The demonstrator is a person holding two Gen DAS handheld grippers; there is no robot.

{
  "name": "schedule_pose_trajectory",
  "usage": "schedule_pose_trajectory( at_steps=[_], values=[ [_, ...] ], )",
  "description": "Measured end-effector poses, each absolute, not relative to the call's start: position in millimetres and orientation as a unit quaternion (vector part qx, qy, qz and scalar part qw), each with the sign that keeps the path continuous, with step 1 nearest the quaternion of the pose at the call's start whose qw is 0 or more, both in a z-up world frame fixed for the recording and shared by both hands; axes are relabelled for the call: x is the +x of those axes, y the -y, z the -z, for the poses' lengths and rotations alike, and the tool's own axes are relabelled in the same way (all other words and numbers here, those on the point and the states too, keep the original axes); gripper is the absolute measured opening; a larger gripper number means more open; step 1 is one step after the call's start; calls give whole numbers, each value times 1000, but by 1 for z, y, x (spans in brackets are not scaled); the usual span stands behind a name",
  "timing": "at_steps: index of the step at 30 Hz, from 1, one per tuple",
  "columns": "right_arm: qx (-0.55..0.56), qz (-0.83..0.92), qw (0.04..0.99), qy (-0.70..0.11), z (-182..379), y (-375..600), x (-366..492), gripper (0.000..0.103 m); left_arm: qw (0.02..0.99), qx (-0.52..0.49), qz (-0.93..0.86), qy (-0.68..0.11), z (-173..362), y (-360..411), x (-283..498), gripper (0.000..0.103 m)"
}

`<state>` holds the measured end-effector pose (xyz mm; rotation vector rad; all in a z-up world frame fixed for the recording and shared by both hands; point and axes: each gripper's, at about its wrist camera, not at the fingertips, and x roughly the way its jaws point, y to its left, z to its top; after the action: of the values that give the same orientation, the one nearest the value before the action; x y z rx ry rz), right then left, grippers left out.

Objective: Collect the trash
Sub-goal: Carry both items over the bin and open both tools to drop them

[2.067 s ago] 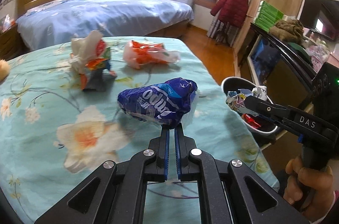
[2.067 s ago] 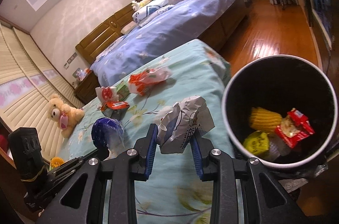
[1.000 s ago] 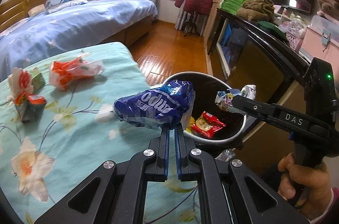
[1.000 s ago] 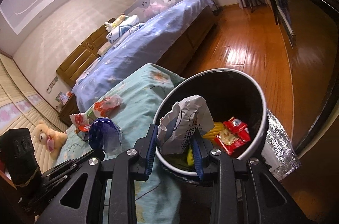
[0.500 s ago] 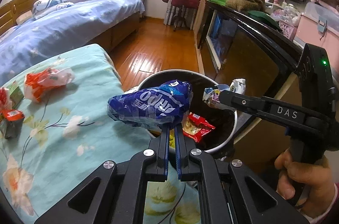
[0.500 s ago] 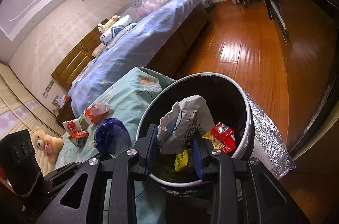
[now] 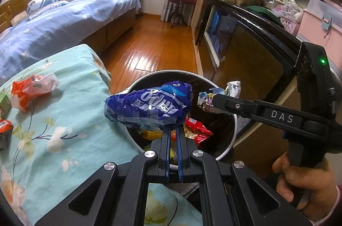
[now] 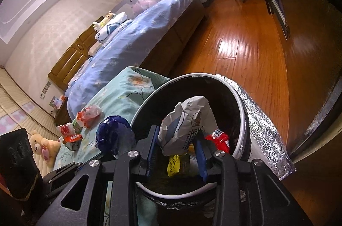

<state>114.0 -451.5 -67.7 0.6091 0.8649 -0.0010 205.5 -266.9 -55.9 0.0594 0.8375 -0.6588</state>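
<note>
**Operator:** Why is the left gripper (image 7: 173, 129) positioned over the bin (image 7: 234, 119)?

**Technician:** Its jaws are clamped on the lower edge of the blue wrapper (image 7: 149, 105), nearly together because the film is thin. The wrapper hangs above the bin's open mouth, on the side nearest the floral bedspread (image 7: 64, 119), so a release would probably drop it inside and not on the cloth.

**Operator:** And the right gripper (image 8: 177, 151)?

**Technician:** Its jaws are set moderately apart and closed on the white crumpled wrapper (image 8: 188, 121), which is bulkier. That wrapper is also held over the bin opening, above the red packet (image 8: 220, 139) and yellow packet (image 8: 174, 165) already at the bottom.

**Operator:** Is the task complete?

**Technician:** No. The orange-and-white bag (image 7: 32, 90) and further red scraps (image 8: 69, 133) lie on the bedspread, well apart from the bin. Judged remaining: release both, then collect these.
</note>
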Motion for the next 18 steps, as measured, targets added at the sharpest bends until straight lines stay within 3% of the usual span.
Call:
schedule_pose_trajectory(
  at_steps=[7, 10, 13, 17, 18],
  values=[
    [289, 1, 863, -414, 68, 455, 116, 35, 856, 34, 316, -407, 59, 274, 209, 4],
    [288, 0, 862, -417, 69, 457, 119, 35, 855, 35, 317, -410, 60, 273, 208, 9],
    [290, 1, 860, -420, 70, 458, 121, 41, 857, 33, 311, -410, 60, 271, 206, 19],
    [294, 7, 859, -420, 71, 460, 120, 63, 857, 28, 307, -413, 59, 267, 204, 22],
    [295, 7, 859, -419, 71, 461, 120, 64, 858, 28, 306, -413, 59, 266, 202, 26]
  ],
)
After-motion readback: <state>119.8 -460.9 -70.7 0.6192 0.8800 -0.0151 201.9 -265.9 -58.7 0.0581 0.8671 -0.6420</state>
